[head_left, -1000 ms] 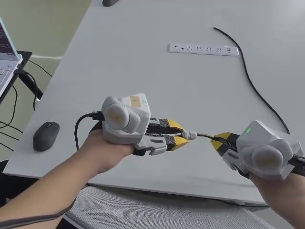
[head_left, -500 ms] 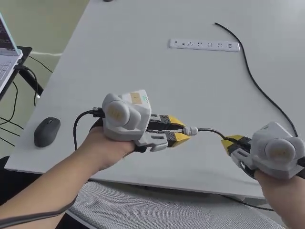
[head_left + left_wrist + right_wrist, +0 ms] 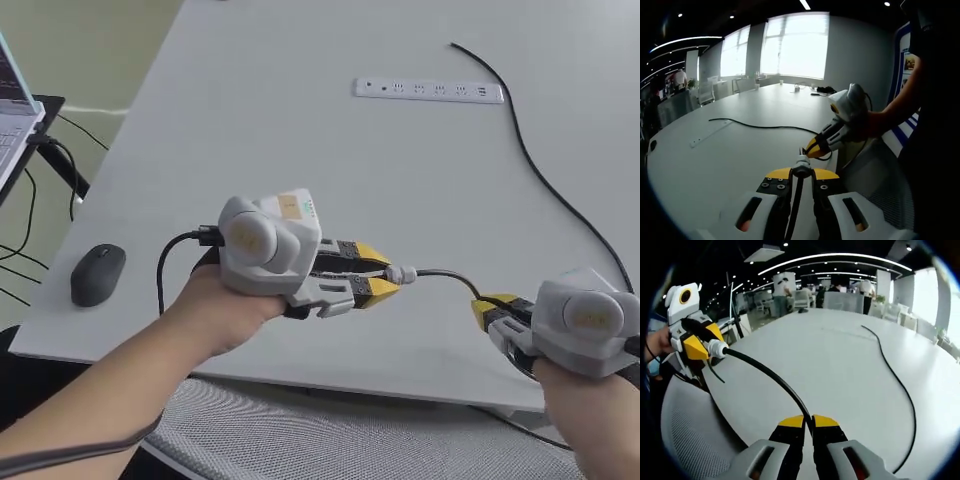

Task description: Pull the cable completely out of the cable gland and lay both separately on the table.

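My left gripper [image 3: 378, 275] is shut on a small white cable gland [image 3: 400, 273], which pokes out between its yellow fingertips [image 3: 801, 172]. A short black cable [image 3: 450, 277] runs out of the gland and arcs to my right gripper [image 3: 492, 308], which is shut on the cable's other end. In the right gripper view the cable [image 3: 771, 379] runs from the gland [image 3: 716, 349] down to my closed yellow jaws [image 3: 807, 422]. Both grippers hover over the table's near edge [image 3: 330, 375].
A white power strip [image 3: 428, 90] lies at the far middle of the grey table, with a long black cord [image 3: 545, 180] trailing down the right side. A dark mouse [image 3: 96, 274] sits at the near left corner. A laptop edge [image 3: 12, 120] shows at far left.
My right gripper has pulled to the right and away from the left one, drawing more black cable out of the gland. The left gripper has stayed in place.
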`<state>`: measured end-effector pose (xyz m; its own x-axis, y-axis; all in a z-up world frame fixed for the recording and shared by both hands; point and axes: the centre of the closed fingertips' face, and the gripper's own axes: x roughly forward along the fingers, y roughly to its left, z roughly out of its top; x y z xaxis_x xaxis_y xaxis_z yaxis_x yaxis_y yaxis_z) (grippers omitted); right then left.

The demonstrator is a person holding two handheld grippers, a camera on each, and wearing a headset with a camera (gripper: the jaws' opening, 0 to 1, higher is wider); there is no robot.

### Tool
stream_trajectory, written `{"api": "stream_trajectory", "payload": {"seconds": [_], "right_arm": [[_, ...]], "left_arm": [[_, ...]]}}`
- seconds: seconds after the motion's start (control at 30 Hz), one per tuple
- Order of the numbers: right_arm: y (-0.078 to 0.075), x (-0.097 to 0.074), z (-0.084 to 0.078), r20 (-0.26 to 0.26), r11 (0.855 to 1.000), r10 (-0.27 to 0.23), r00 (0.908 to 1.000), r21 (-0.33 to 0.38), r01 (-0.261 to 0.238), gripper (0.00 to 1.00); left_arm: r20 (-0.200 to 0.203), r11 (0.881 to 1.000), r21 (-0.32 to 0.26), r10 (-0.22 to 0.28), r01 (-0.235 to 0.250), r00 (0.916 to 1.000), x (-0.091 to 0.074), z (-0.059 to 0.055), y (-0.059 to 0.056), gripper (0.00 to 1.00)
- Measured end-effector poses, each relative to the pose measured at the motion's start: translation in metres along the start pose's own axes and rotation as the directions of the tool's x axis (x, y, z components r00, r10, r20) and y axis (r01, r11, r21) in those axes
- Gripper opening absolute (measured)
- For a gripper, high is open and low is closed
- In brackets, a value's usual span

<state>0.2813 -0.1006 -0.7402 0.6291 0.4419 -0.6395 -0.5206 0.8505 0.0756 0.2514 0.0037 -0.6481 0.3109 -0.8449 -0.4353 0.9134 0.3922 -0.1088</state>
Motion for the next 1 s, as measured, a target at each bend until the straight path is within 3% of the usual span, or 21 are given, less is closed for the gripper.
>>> {"api": "stream_trajectory", "payload": {"seconds": [0.3,0.57,0.67,0.77,0.83,0.97,1.0], "right_arm": [[0.003,0.0,0.0,0.01,1.0,0.025,0.9996,-0.001,-0.025,0.01],[0.006,-0.006,0.007,0.003,0.993,0.023,0.9997,-0.115,-0.022,0.02],[0.009,-0.01,0.015,0.016,0.987,0.033,0.9993,-0.156,-0.03,0.08],[0.013,-0.016,0.027,0.027,0.972,0.043,0.9987,-0.232,-0.035,0.16],[0.022,-0.019,0.037,0.032,0.947,0.072,0.9969,-0.317,-0.058,0.22],[0.04,-0.022,0.053,0.024,0.891,0.108,0.9938,-0.446,-0.086,0.22],[0.044,-0.022,0.057,0.03,0.894,0.111,0.9934,-0.439,-0.087,0.22]], "left_arm": [[-0.003,1.0,-0.004,0.008,-0.008,1.0,-0.002,-0.001,0.005,0.15],[0.0,1.0,-0.007,0.025,-0.025,0.9997,-0.006,0.0,0.012,0.15],[0.003,1.0,-0.006,0.029,-0.029,0.9996,-0.008,0.002,0.013,0.15],[0.0,0.999,-0.008,0.031,-0.031,0.9995,-0.009,0.0,0.014,0.15],[-0.003,1.0,-0.007,0.029,-0.029,0.9996,-0.009,-0.001,0.014,0.15],[-0.005,1.0,-0.01,0.026,-0.026,0.9997,-0.009,-0.003,0.014,0.15],[-0.005,1.0,-0.01,0.025,-0.026,0.9997,-0.009,-0.003,0.014,0.15]]}}
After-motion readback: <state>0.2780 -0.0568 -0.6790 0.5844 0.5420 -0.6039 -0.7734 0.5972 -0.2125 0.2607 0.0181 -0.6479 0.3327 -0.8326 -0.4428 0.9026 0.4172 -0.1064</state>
